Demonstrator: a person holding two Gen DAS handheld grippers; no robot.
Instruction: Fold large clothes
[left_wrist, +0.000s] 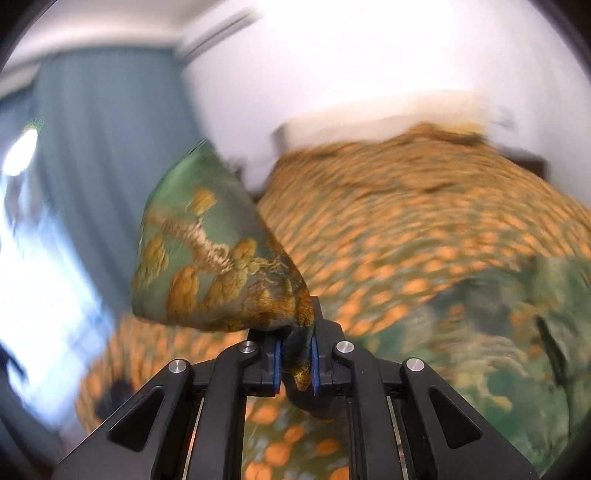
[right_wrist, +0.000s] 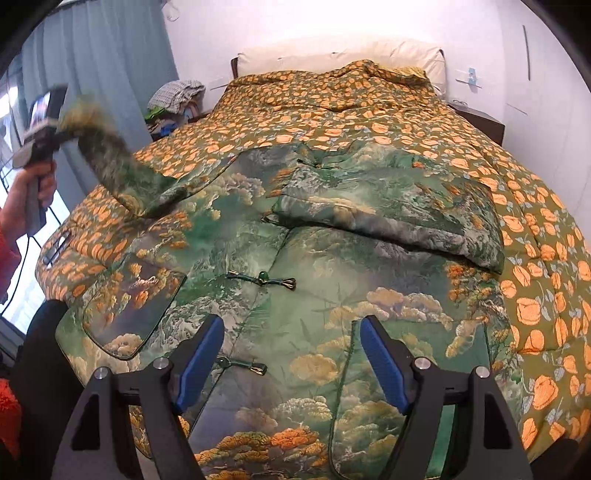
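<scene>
At the far left of the right wrist view, a person's hand (right_wrist: 35, 181) grips the handle of the left gripper (right_wrist: 61, 129), raised above the edge of the bed (right_wrist: 535, 229). A sleeve (right_wrist: 110, 162) of the green embroidered jacket (right_wrist: 295, 302) hangs from it, stretched in a blurred arc down to the rest of the garment. In the left wrist view the same gripper (left_wrist: 295, 363) is clamped on the sleeve's end (left_wrist: 207, 254): the blue pads (left_wrist: 277, 363) pinch a bunched fold of the fabric, and the cuff fans out above and to the left of the jaws. That view is smeared, with a blue-grey curtain (left_wrist: 99, 147) at left and the bed's orange-patterned quilt (left_wrist: 406, 206) at right.

Towards the middle, the jacket lies front up on the quilt (right_wrist: 332, 107), spread across the near part of the bed. Its front shows knotted toggle fastenings (right_wrist: 262, 282) and a patch pocket (right_wrist: 136, 302) on the left. The other sleeve (right_wrist: 391, 210) is folded across the chest, lying flat on the body of the jacket.

In the lower foreground the right gripper (right_wrist: 291, 360) hovers over the jacket's lower front, its blue-padded fingers (right_wrist: 382, 363) standing well apart with nothing between them.

Beyond, a pile of clothes (right_wrist: 173, 99) sits beside the bed at left, and white pillows (right_wrist: 340, 55) line the headboard against the wall.
</scene>
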